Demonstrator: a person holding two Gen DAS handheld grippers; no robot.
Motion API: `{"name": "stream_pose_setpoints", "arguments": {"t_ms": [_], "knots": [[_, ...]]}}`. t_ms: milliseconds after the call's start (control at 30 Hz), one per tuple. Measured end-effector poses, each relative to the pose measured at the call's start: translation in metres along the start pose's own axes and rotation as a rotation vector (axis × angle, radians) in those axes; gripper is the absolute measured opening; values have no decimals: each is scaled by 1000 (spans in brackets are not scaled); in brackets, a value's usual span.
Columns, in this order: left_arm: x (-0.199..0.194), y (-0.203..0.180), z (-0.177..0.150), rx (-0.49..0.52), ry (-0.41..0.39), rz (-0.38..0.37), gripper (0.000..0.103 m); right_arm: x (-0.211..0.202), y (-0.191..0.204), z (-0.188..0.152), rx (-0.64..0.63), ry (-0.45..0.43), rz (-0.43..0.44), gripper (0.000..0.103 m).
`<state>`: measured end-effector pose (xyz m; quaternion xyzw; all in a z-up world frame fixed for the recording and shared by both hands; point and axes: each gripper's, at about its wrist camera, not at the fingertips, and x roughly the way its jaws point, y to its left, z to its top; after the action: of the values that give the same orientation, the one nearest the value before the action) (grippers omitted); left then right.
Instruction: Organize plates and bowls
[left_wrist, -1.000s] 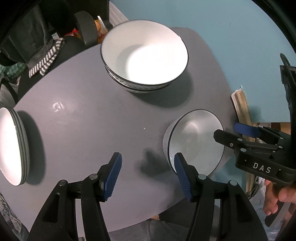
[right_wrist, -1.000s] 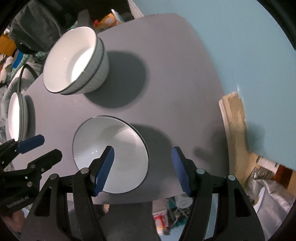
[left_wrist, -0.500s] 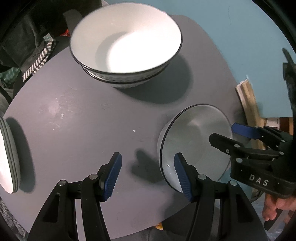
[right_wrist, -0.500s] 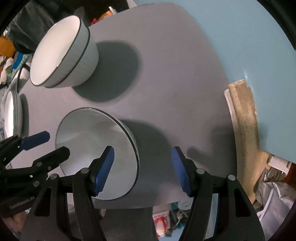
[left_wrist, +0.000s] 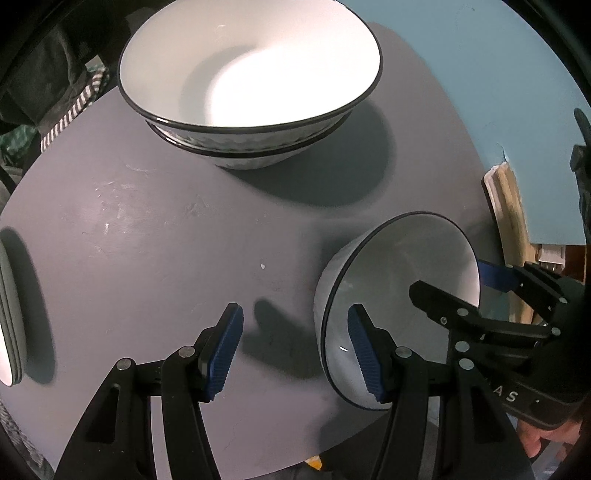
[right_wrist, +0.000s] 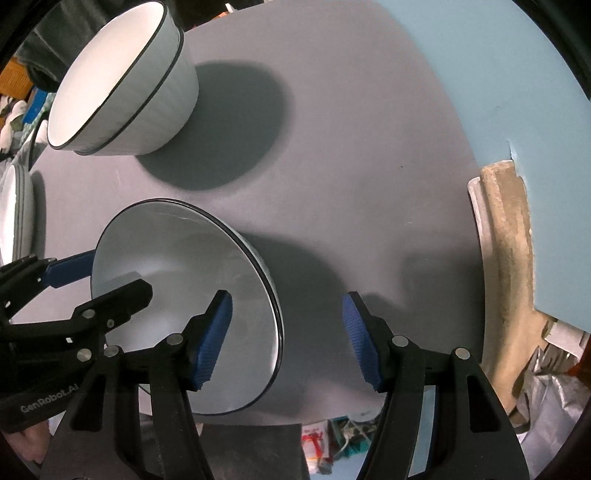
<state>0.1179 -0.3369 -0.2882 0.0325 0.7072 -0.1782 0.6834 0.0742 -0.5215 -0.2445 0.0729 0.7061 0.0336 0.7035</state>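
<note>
Bowls were the main thing here. A single white bowl (left_wrist: 402, 280) with a thin dark rim sat near the edge of the gray round table (left_wrist: 155, 236), and both tools were straddling its rim from opposite sides. The left hand-held gripper (left_wrist: 295, 350) had its jaws spread wide, one blue pad (left_wrist: 364, 354) inside the bowl and the other over bare table, neither pressing on anything as far as I could see. Same deal with the right hand-held gripper (right_wrist: 286, 339): jaws wide, one pad (right_wrist: 214, 338) down in the bowl, the other outside it above the table, rim in between but no squeeze showing.

Farther back on the table was a stack of two bigger bowls (left_wrist: 251, 85), nested one in the other, well apart from the single one. Off at the table's left edge sat a stack of white plates (left_wrist: 9, 314), only partly in view.

Beyond the table was a light blue wall (right_wrist: 480, 74), plus some clutter low on the floor that I couldn't make out.
</note>
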Motion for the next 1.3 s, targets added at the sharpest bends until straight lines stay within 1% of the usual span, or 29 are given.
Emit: {"name": "stream_pose_setpoints", "arguments": {"t_ms": [133,200,233,267,367,400,433,467,500,533,567,600,667,733,767,833,900,1000,1133,1233,1300], "knots": [[1,1,2,0,-8,-1,60,2,-1,4,-8,1,-3,62],[2,1,3,-8,-3,-5,60,3,0,8,-12,4,-1,57],[2,1,-1,-12,-1,-8,60,14,1,1,-12,8,0,53],[2,2,0,-15,0,-13,59,15,1,1,-13,11,5,49],[1,2,-2,-19,0,-22,56,17,2,1,-18,15,11,45],[1,3,-2,-19,1,-23,53,17,3,1,-21,15,10,43],[2,3,-2,-20,4,-27,51,18,3,1,-24,17,14,38],[2,4,-2,-22,7,-27,50,19,4,1,-26,22,17,34],[2,4,-2,-25,10,-28,48,20,5,1,-27,26,20,33],[2,5,-2,-27,13,-30,41,20,6,2,-27,27,21,31],[3,5,-2,-30,17,-35,38,20,7,2,-27,28,22,27],[3,7,-2,-34,21,-40,34,21,7,3,-28,34,24,24],[7,12,-1,-41,22,-52,32,21,10,4,-21,36,30,20],[9,15,-4,-50,25,-49,24,21,9,5,-14,37,39,15],[10,17,-4,-55,28,-49,23,21,9,6,-10,37,42,14],[9,24,-5,-68,36,-60,20,21,10,8,-7,38,46,12],[9,28,-6,-73,40,-75,19,24,6,7,-9,39,49,10],[8,31,-7,-69,43,-73,18,24,8,7,-11,37,42,10],[10,29,-6,-65,54,-85,14,25,8,8,-8,36,42,9],[10,24,-9,-45,57,-93,13,24,7,9,-1,34,41,8],[7,23,-13,-38,58,-75,13,25,10,9,3,35,43,8]]}}
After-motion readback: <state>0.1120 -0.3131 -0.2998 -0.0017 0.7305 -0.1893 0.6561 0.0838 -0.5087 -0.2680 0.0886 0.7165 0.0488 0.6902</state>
